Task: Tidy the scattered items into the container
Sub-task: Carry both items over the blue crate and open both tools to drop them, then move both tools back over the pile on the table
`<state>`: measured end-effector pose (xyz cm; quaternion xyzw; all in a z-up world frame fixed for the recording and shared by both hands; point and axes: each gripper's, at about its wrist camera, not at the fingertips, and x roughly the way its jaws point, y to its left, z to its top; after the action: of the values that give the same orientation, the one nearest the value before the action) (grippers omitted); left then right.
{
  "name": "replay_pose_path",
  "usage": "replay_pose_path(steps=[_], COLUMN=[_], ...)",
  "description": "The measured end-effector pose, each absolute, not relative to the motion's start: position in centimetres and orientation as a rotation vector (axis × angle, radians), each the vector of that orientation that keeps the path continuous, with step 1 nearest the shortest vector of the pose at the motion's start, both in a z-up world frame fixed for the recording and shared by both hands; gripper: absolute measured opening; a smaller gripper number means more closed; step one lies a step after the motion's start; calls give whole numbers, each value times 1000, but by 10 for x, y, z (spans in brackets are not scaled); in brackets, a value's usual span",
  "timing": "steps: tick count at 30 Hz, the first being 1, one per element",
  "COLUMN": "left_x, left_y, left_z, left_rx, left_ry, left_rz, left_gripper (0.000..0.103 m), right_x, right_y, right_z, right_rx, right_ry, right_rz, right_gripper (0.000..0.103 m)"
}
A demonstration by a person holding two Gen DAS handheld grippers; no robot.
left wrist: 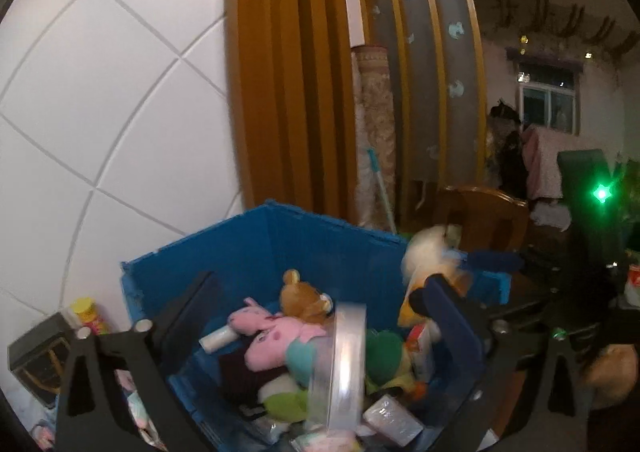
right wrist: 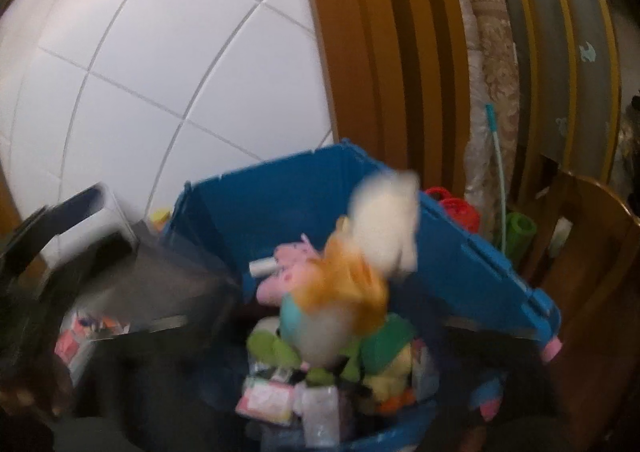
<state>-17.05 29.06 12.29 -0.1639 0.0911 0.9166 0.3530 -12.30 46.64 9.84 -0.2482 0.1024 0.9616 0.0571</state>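
A blue plastic crate [left wrist: 320,244] [right wrist: 280,196] holds several soft toys, among them a pink pig plush [left wrist: 268,336] and a brown bear [left wrist: 304,298], and small packets. My left gripper [left wrist: 320,336] hangs over the crate with its jaws wide apart; a clear round lid or container [left wrist: 346,364] stands on edge between them, contact unclear. My right gripper [left wrist: 452,272] appears at the crate's right rim in the left wrist view, with a white and orange plush [left wrist: 430,256] [right wrist: 360,260] between its blue fingers [left wrist: 496,258]. The right wrist view is blurred, and the plush hangs over the crate.
A white tiled wall [left wrist: 100,92] stands behind the crate, with wooden slats [left wrist: 288,72] and a rolled carpet [left wrist: 374,132] to its right. A wooden chair [left wrist: 480,212] stands at the right. A yellow-lidded can [left wrist: 86,312] and a dark box [left wrist: 36,356] sit left of the crate.
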Motion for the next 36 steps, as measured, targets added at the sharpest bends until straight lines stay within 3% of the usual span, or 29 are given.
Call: replay_pose_path(steps=[13, 24, 36], left_x=[-153, -106, -67], left_y=[257, 88, -83], left_z=[148, 110, 59], left_rx=[-296, -276, -401], left_ry=[216, 111, 84], left_rz=[2518, 2747, 2920], left_gripper=[103, 103, 103], right_x=[-86, -40, -32], right_y=[454, 375, 206], right_z=[130, 131, 87], right_rx=[-613, -513, -735], right_ry=[277, 206, 82], right_rz=[2997, 3205, 3437], right_gripper=[102, 103, 103])
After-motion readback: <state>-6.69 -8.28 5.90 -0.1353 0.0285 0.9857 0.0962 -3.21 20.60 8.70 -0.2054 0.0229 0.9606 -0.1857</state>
